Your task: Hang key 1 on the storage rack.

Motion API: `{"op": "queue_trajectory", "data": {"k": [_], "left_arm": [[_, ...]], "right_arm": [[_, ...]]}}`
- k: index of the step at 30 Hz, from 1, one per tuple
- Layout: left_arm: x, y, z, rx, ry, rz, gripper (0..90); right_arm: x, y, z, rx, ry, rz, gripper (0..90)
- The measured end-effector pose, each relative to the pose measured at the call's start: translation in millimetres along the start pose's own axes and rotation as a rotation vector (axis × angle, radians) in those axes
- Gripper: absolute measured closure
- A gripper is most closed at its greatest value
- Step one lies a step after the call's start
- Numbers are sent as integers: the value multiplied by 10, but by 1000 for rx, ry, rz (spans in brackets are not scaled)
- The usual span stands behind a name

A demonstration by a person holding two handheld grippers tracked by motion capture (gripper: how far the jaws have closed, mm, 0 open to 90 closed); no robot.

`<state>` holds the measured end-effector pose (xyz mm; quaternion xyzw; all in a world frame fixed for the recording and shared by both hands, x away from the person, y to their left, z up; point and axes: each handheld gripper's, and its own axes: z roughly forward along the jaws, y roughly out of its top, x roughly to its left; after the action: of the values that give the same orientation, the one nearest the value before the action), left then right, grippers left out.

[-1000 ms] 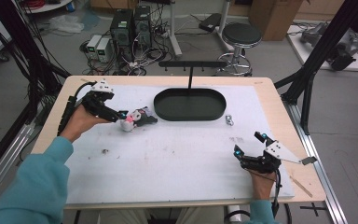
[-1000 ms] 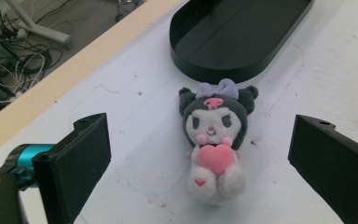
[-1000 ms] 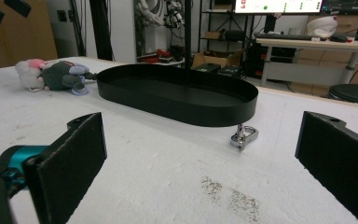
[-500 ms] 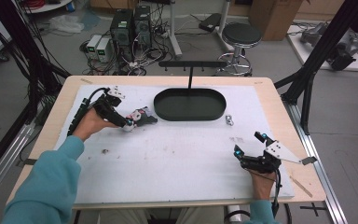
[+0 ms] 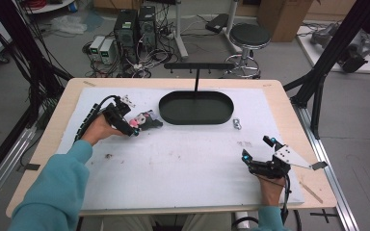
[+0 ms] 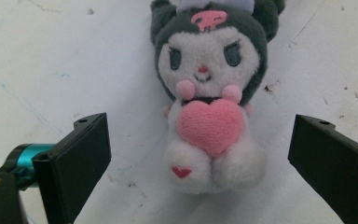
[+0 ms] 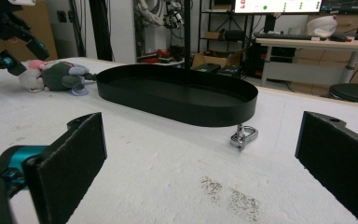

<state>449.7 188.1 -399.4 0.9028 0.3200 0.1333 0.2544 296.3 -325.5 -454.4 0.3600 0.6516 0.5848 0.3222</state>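
white padded table top (image 5: 183, 163) on a wooden bench, ringed by black frame posts, with computer towers, cables and a round stool on the grey floor behind. stained in spots, with a dark speckled patch near the right side.

toward the far middle: black oval tray (image 5: 196, 108), shallow-walled, with a thin black t-shaped stand rising behind it. seen low and wide from the right gripper view (image 7: 177, 100).

just left of the tray: small plush toy (image 5: 144, 120), lying flat on the table, apart from the tray's rim. from the left gripper view, face up (image 6: 209, 98): dark grey hood, white face, pink heart held at the chest, small red heart on one foot.

left gripper (image 5: 127, 126), held in a teal-sleeved hand, hovering right over the toy; jaws wide apart, one on either side of the plush, neither touching it.

right gripper (image 5: 255, 154), near the table's front right edge, well apart from toy and tray; jaws spread wide, nothing between them.

smallest: metal clasp (image 5: 237, 124), lying just right of the tray's end, close to its wall (image 7: 243, 135).
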Motion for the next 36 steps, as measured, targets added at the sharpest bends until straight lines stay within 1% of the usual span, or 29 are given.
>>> {"op": "queue_trajectory", "data": {"k": [2, 4, 7, 12, 15, 17, 18, 19, 22, 25, 26, 27, 31, 32, 35, 36], "left_arm": [[-6, 0, 18, 30, 4, 16, 62], [-17, -1, 43, 35, 5, 10, 62], [-12, 2, 52, 36, 6, 5, 93], [-24, -3, 81, 58, 7, 12, 102], [-27, -2, 93, 68, 6, 12, 129], [-32, -1, 102, 68, 1, 10, 158], [-35, -1, 108, 67, 2, 12, 210], [-44, 0, 113, 67, -1, 5, 210], [-51, 2, 122, 81, -4, 14, 261], [-53, 3, 125, 85, -26, 0, 362], [-59, 3, 122, 91, -30, -1, 421], [-66, 3, 122, 90, -25, 1, 457], [-63, 2, 113, 92, -24, 3, 494], [-63, 4, 109, 96, -21, 11, 498], [-80, 5, 108, 87, -16, 9, 511], [-75, 7, 102, 92, -15, 18, 514]], "right_arm": [[2, 0, -2, 2, -3, 5, 10], [0, -1, -2, 2, -4, 4, 11], [0, -1, -2, 2, -3, 6, 10], [0, -1, -1, 2, -3, 3, 10], [0, 0, -1, 1, -3, 1, 10], [0, 0, 0, 0, 0, -2, 10], [0, -1, 0, 0, 0, -3, 10], [0, -1, 0, 0, 0, -3, 10], [-1, 0, 0, 0, 1, -2, 10], [0, 0, 0, 0, 1, -1, 10], [0, 0, -1, 1, -1, 2, 10], [-2, 0, 0, 0, 0, -1, 10], [-2, 0, 1, 0, 1, -1, 10], [-1, -1, -1, 1, 1, 0, 10], [-2, 0, 1, -1, 1, 0, 10], [-3, 0, 1, -1, 1, -1, 10]]}}
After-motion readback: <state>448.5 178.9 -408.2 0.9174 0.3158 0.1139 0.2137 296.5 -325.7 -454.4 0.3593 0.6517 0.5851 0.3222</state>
